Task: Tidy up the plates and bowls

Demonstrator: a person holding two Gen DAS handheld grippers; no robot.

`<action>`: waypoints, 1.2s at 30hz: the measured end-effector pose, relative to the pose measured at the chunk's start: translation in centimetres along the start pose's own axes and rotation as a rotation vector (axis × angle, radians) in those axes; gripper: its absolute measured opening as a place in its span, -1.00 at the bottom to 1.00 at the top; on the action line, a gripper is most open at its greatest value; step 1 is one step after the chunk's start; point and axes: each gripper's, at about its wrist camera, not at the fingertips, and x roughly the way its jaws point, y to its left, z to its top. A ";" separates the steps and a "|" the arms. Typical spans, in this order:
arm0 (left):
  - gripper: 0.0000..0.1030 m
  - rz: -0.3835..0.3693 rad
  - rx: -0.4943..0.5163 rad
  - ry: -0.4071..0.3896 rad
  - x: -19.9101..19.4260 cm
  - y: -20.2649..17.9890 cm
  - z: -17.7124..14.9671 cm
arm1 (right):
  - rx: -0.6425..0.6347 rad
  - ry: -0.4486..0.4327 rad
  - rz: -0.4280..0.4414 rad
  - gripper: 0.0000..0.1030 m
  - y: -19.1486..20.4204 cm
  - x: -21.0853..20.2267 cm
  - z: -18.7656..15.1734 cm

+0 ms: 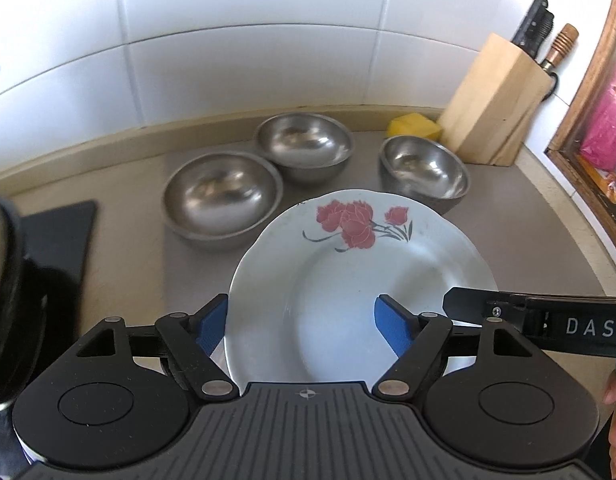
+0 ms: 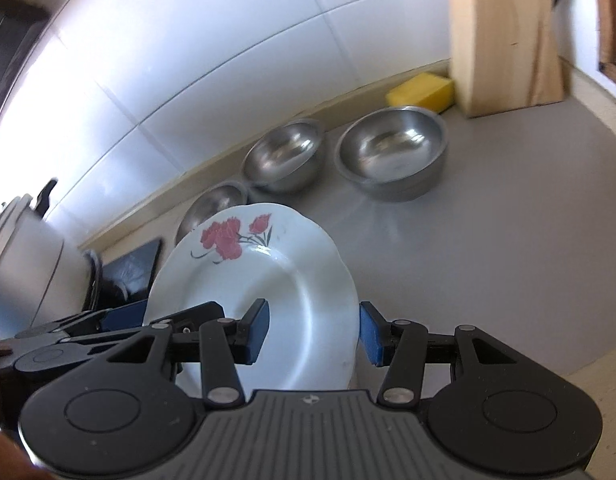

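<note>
A: Listing item one: plate [image 1: 347,280], white, red flowers. Where is it?

B: Off the counter [image 1: 527,240], tilted, in front of three steel bowls [image 1: 222,200].

A: Item two: right gripper [image 2: 313,332].

B: Clenched on the plate. One pad lies inside the dish and the other outside the right rim. By my reading it carries the whole plate.

A: Item three: left gripper [image 1: 302,328].

B: Released. Its jaws stand wide astride the near left rim, one pad below the edge and one above the dish. I see neither one pressing.

A: Other stock?

B: Knife block [image 1: 495,108] in the far corner, with a yellow sponge [image 1: 413,126] beside it. All the bowls stand apart, none nested.

A: Risks?

B: First, slip. The plate is glazed and tilted and has a single hold on one rim, so its weight could swing it about the pads and pull it free. A fall would probably chip or break it.

A: Second?

B: Collision. The far rim hangs near the nearest bowls. A low sweep could knock one and send it rolling.

A: Third?

B: The open left jaws sit around the rim. Pulling them off sideways could catch the edge and lever the plate out of the right grip.

A: Remedy?

B: Draw the left gripper straight back, and lower the plate flat before letting go.
</note>
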 end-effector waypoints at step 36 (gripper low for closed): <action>0.48 -0.001 -0.042 0.080 0.9 1.6 -4.9 | -0.039 0.097 -0.043 -0.50 2.1 1.8 -3.9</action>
